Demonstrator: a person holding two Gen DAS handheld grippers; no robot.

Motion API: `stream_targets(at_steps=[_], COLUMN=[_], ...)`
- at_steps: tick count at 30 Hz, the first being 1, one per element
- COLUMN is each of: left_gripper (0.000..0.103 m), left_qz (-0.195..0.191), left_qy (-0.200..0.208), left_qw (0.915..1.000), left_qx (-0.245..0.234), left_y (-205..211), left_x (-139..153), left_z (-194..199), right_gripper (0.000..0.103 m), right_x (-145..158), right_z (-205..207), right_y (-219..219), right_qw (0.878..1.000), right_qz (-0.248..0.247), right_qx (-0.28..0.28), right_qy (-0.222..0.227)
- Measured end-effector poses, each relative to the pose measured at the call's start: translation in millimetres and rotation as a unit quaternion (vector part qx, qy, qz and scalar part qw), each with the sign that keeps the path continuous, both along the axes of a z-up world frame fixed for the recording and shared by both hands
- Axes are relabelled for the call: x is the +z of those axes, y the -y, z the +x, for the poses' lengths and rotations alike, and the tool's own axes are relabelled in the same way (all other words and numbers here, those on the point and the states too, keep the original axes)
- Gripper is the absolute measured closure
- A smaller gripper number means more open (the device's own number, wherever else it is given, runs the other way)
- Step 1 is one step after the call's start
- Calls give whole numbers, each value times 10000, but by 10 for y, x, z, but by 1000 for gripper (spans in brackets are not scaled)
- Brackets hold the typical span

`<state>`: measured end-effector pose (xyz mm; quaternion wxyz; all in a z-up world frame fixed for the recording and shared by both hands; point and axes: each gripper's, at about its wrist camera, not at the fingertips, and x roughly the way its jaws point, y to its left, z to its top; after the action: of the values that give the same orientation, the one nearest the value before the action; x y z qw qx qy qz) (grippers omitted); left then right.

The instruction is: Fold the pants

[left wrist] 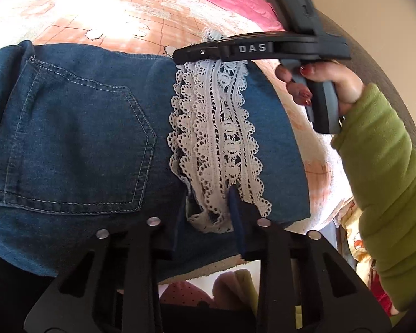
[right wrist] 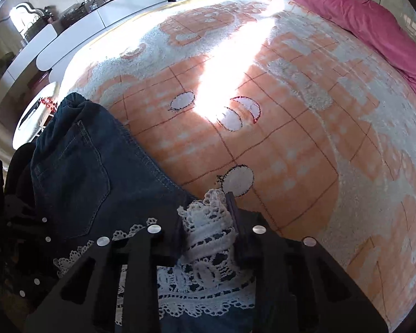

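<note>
Blue denim pants with a back pocket and white lace trim at the hem lie folded on the bed. My left gripper is shut on the lace hem at its near end. My right gripper pinches the far end of the same lace hem. In the right wrist view the right gripper is shut on the bunched lace, with the denim spreading to the left.
The bed is covered by an orange and white patterned blanket. A pink quilt lies along its far right edge. White drawers and a cluttered shelf stand beyond the bed on the left. The person's green sleeve is at the right.
</note>
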<state>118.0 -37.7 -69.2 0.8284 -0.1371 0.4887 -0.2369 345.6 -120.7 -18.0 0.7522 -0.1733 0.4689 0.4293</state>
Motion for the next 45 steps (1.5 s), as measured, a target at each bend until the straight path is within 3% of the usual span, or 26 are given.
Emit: stream_targets(at_steps=[4,8,12,15,17,21,26,30,33,37,40,45], left_gripper=[87,87,86,84,84,82,76,68,64,64,59,57], left_qz=[25,115,174,103,148,174,354,460,649,890,1147,1111], left_qy=[103,139,-48,-117,-100,-93,153,555,754,776,683,456], left_qw=[9999,9998,9998,9998,9998,9997,9991,9972,9950,9927,9903,9920], left_qx=[-10,-35,102,146,130,107,167,196,40,-235,-391,-396], left_y=[25,77,63,58,47,48,-19,-40,104,359,477,440], left_x=[61,105,12,-3,19,64,211,435,506,453,325,186], left_z=[-58,-184,-186,-175,-179,-162,-232,-307,-284,-264,-249,-162], right_gripper=[80,80,79,68,45,43,43,43,43,46,51,50], right_x=[271,419,163,-15,41,399,624,524,415,273,76,-201], right_z=[-136,-259,-210,-120,-54,-36,-324,-692,-806,-755,-602,-444], right_y=[81,-104,-416,-453,-320,180,730,875,748,334,103,14], right_qw=[9990,9980,9988,9985,9991,9918,9818,9817,9848,9897,9935,9933], right_qz=[374,465,-85,-304,6,856,897,762,882,628,389,325], right_qx=[-150,184,276,63,-236,-815,-1303,-1233,-1083,-861,-864,-1088], right_qy=[206,382,403,457,341,494,1049,1237,1031,958,628,226])
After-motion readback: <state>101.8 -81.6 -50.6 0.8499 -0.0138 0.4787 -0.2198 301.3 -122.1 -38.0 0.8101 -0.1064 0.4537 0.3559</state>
